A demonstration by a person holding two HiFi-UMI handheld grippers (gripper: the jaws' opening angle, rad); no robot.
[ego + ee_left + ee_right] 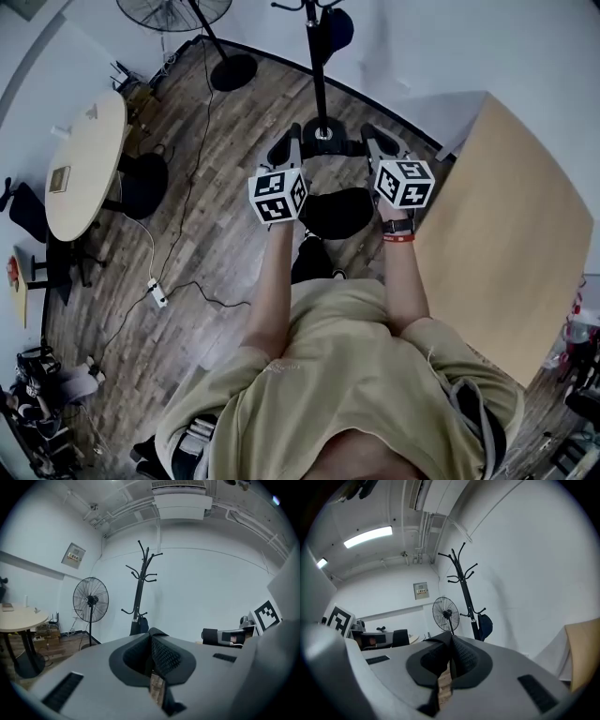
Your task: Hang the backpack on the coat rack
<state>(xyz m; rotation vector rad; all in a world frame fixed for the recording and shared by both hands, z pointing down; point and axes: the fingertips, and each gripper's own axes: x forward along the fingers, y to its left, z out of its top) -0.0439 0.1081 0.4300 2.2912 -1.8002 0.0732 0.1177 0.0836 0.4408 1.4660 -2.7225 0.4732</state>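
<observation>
Backpack (pixel 485 626) hanging on coat rack (pixel 464 592) | left tool (pixel 151 633) closed, empty | right tool (pixel 451 636) closed, empty

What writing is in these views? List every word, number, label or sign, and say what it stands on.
No text can be read anywhere.
Wall panel: print too small to read.
Flat rectangle on the round table: too small to read.
Left marker cube, right marker cube: square patterns, no letters or numbers.
</observation>
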